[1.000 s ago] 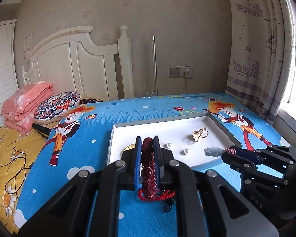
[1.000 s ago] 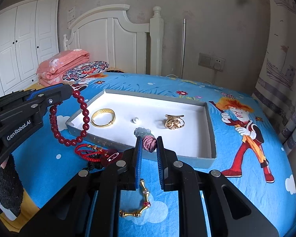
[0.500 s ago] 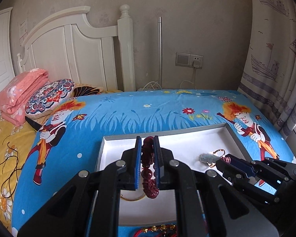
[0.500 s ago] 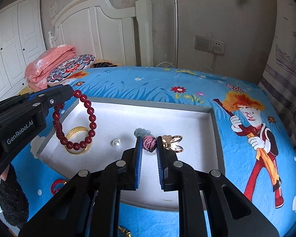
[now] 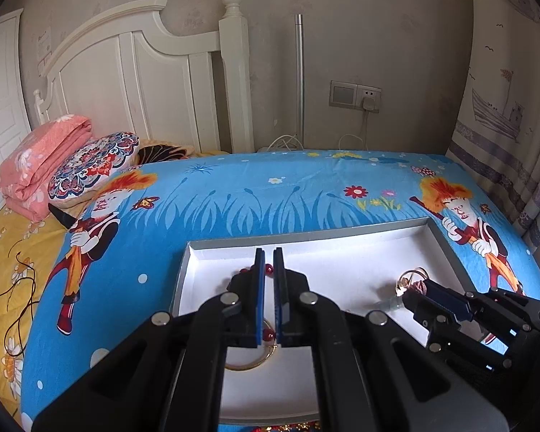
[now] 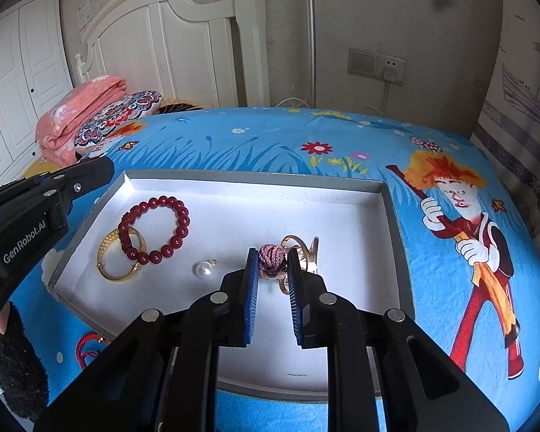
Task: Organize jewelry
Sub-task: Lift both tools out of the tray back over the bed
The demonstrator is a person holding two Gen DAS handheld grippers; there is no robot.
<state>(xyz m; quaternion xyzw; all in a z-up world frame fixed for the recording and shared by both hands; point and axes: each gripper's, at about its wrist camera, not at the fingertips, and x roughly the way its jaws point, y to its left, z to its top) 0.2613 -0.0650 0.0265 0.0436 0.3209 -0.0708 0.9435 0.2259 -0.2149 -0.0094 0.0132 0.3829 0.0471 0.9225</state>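
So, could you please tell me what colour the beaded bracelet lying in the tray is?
Dark red; the beaded bracelet shows best in the right wrist view.

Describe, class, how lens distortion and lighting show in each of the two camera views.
Left wrist view: the headboard and curtain bow outward, dark corners frame the picture. Right wrist view: daylight leaves the white tray bright, soft shadows beneath the bead bracelet.
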